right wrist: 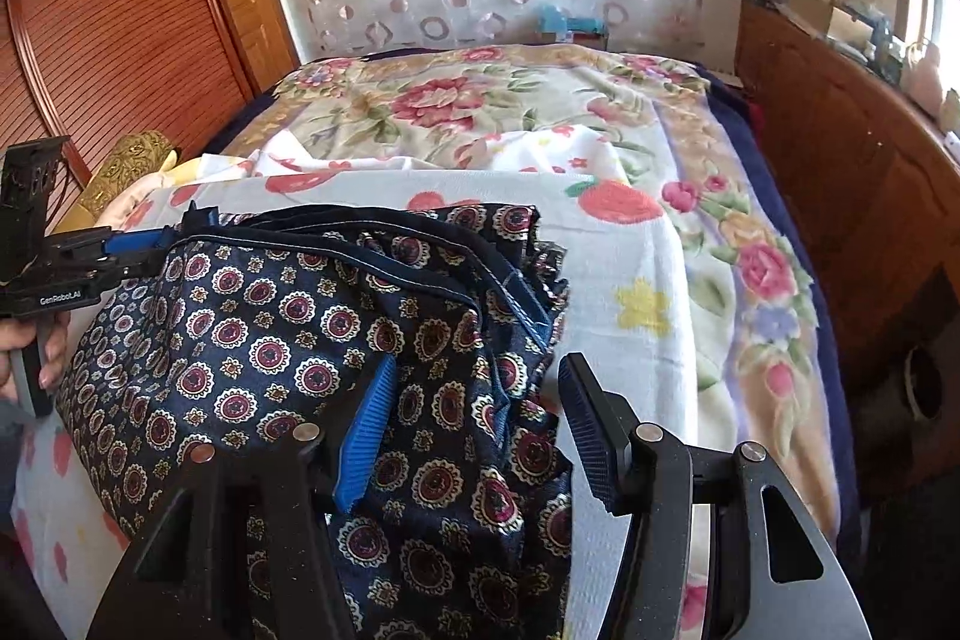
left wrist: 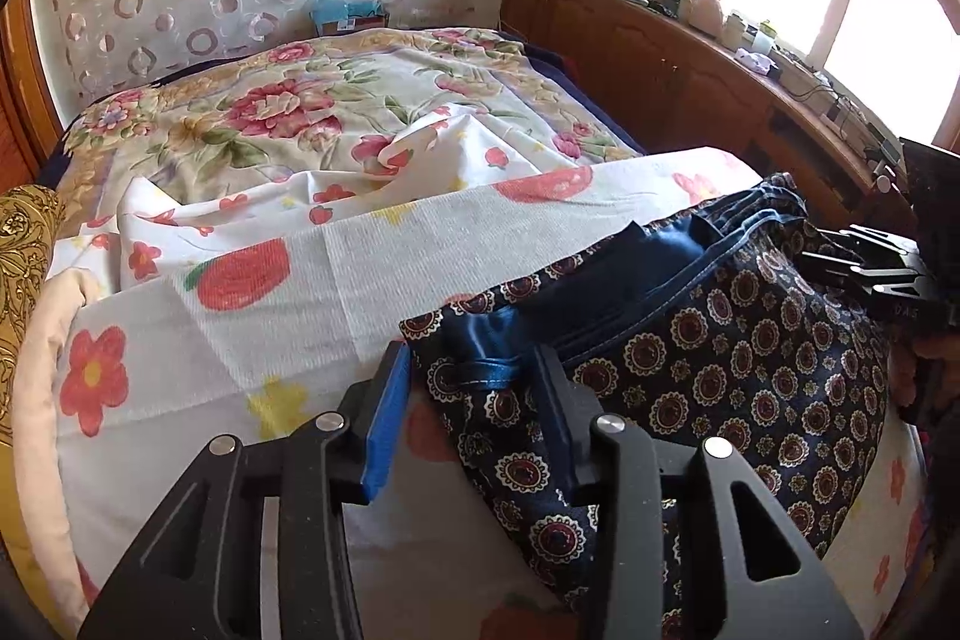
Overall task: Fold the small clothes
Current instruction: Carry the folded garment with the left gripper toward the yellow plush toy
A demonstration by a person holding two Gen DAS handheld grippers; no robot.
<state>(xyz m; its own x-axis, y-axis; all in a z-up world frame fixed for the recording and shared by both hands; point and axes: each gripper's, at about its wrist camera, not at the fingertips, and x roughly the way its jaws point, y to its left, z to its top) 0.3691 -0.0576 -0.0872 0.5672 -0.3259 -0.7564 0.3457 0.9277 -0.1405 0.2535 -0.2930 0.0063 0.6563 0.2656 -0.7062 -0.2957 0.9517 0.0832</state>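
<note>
A navy garment (left wrist: 720,340) printed with round medallions lies bunched on the bed, its plain blue lining and stitched waistband showing along the far edge. My left gripper (left wrist: 474,412) straddles the garment's near left corner. Its jaws stand apart and the cloth lies loose between them, not pinched. My right gripper (right wrist: 474,418) is open over the garment's (right wrist: 288,340) right side. Its blue pad rests on the cloth and the other finger stands just past the right edge. Each gripper also shows in the other's view, the right gripper (left wrist: 840,250) and the left gripper (right wrist: 138,250), the latter with a hand on its handle.
The bed carries a white sheet with red fruit and flowers (left wrist: 300,280) over a floral blanket (left wrist: 288,112). A gold patterned cushion (left wrist: 24,268) lies at the left. A cluttered wooden cabinet (left wrist: 690,64) runs along the right under a window, and a slatted wooden door (right wrist: 108,40) stands on the left.
</note>
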